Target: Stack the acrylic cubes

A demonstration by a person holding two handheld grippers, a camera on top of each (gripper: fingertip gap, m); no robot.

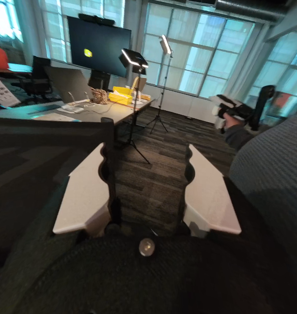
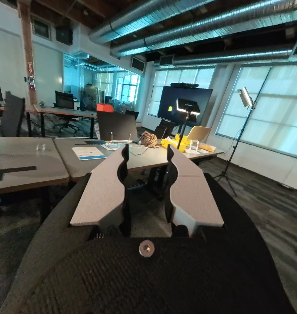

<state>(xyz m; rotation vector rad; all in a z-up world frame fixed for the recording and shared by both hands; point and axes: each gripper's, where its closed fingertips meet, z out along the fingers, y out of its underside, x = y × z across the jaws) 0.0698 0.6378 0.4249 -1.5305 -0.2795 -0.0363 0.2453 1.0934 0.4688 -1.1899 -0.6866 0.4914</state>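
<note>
Both tools are spread apart and hold nothing: the left tool [image 1: 146, 147] hangs over the carpet floor [image 1: 161, 153], and the right tool [image 2: 147, 147] points at the grey surface [image 2: 144, 159], well apart from it.

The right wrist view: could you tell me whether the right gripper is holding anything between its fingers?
No, the right gripper is open, with only the grey table visible between its fingers.
</note>
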